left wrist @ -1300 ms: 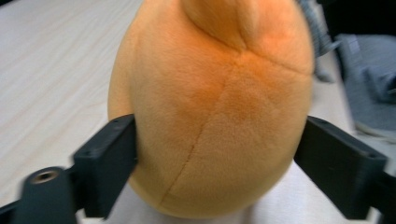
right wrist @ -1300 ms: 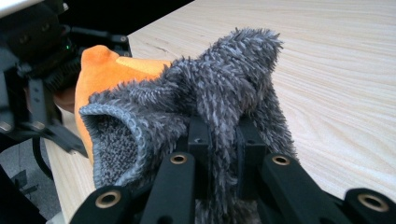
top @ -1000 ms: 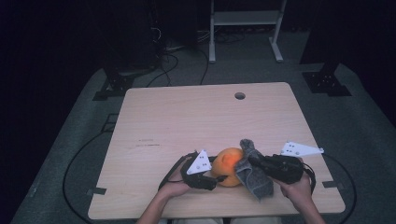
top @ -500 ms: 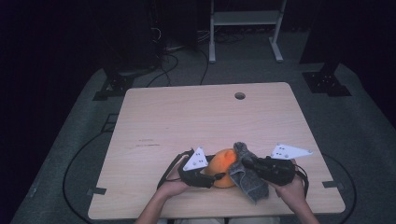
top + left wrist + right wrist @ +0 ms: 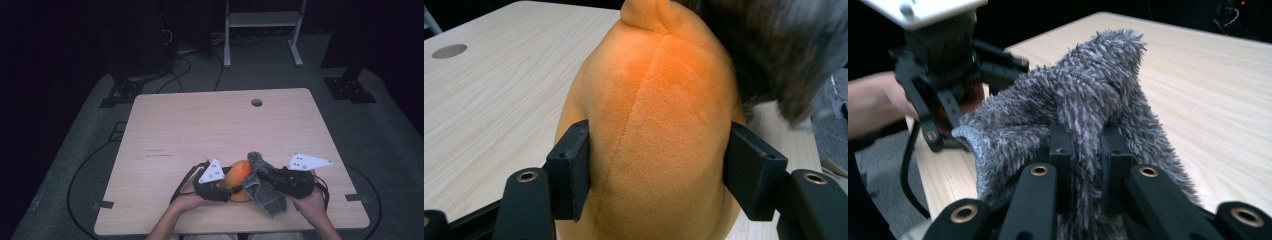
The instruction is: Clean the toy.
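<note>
An orange plush toy (image 5: 239, 175) sits near the table's front edge, and in the left gripper view the orange plush toy (image 5: 659, 130) is squeezed between the two black jaws. My left gripper (image 5: 227, 186) is shut on it from the left. A grey fuzzy cloth (image 5: 262, 187) drapes over the toy's right side. My right gripper (image 5: 261, 175) is shut on the grey fuzzy cloth (image 5: 1073, 115), a fold of which is pinched between its jaws. The left gripper (image 5: 943, 65) appears beyond the cloth in the right gripper view.
The light wooden table (image 5: 210, 130) has a round cable hole (image 5: 256, 102) near its far edge. Black cables trail on the grey floor (image 5: 90, 165) to the left. A white frame (image 5: 262, 25) stands beyond the table.
Both grippers, the plush toy and the cloth have shifted a little toward the front edge and slightly left. The cloth hangs lower over the toy's right side.
</note>
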